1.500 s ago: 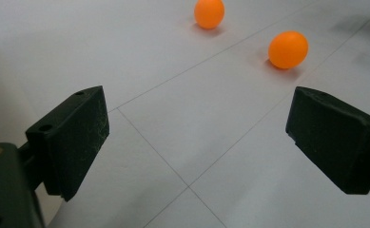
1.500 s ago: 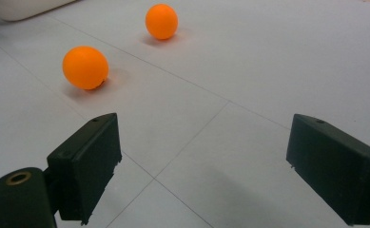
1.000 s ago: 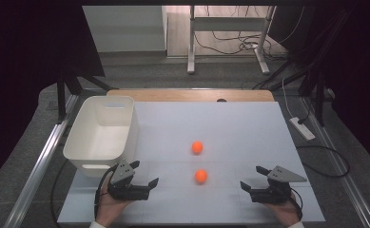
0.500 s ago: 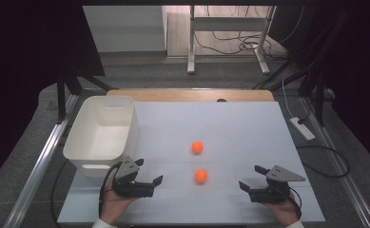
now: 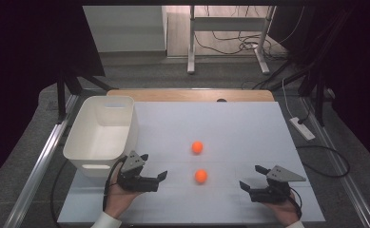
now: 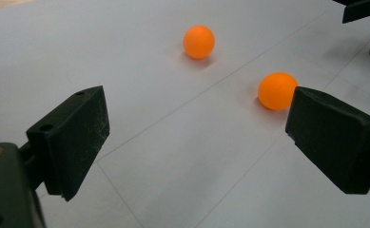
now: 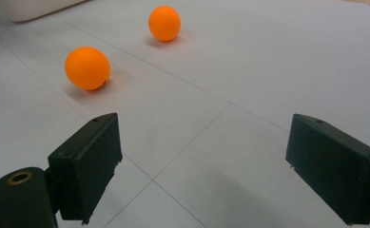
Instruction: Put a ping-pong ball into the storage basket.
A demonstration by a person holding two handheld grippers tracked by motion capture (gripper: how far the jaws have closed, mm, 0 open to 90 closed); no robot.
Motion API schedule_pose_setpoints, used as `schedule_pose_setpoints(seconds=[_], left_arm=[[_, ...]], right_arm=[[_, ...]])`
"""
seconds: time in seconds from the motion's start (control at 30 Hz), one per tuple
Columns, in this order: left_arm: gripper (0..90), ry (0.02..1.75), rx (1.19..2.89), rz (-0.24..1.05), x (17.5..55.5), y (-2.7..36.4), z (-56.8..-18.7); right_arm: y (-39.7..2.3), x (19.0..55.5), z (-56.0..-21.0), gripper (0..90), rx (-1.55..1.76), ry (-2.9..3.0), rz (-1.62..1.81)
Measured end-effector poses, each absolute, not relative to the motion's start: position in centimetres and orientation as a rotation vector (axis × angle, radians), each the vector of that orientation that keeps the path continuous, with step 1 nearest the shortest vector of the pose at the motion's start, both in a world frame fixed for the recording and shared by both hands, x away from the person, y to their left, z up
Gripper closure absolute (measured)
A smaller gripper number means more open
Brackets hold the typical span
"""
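Balls: near ball point(image 5: 201, 176) lying on table point(image 5: 249, 128) between both tongs, far ball point(image 5: 197, 147) beyond. Approaching, left tongs point(image 5: 157, 179) and right tongs point(image 5: 247, 186) gaping, empty. Next: closing on near ball, carrying toward bin point(image 5: 83, 153).

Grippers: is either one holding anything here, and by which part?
Nothing is held. The left gripper and right gripper are both open and empty; the two orange balls lie untouched on the table.
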State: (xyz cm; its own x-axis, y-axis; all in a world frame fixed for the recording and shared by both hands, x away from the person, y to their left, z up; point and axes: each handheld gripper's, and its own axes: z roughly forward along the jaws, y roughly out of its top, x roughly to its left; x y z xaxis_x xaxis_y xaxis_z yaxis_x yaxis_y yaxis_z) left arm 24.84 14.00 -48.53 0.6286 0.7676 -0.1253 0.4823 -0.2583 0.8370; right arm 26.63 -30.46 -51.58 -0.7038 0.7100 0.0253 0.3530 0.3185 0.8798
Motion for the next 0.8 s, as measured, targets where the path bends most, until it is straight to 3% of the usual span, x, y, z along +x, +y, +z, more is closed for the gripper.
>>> schedule_pose_setpoints(seconds=[0.8], left_arm=[[8.3, 0.954, 1.939, 0.363, 27.0, 12.2, -47.3]], right_arm=[[-30.4, 26.8, -51.7, 11.5, 0.961, 2.226, 1.336]])
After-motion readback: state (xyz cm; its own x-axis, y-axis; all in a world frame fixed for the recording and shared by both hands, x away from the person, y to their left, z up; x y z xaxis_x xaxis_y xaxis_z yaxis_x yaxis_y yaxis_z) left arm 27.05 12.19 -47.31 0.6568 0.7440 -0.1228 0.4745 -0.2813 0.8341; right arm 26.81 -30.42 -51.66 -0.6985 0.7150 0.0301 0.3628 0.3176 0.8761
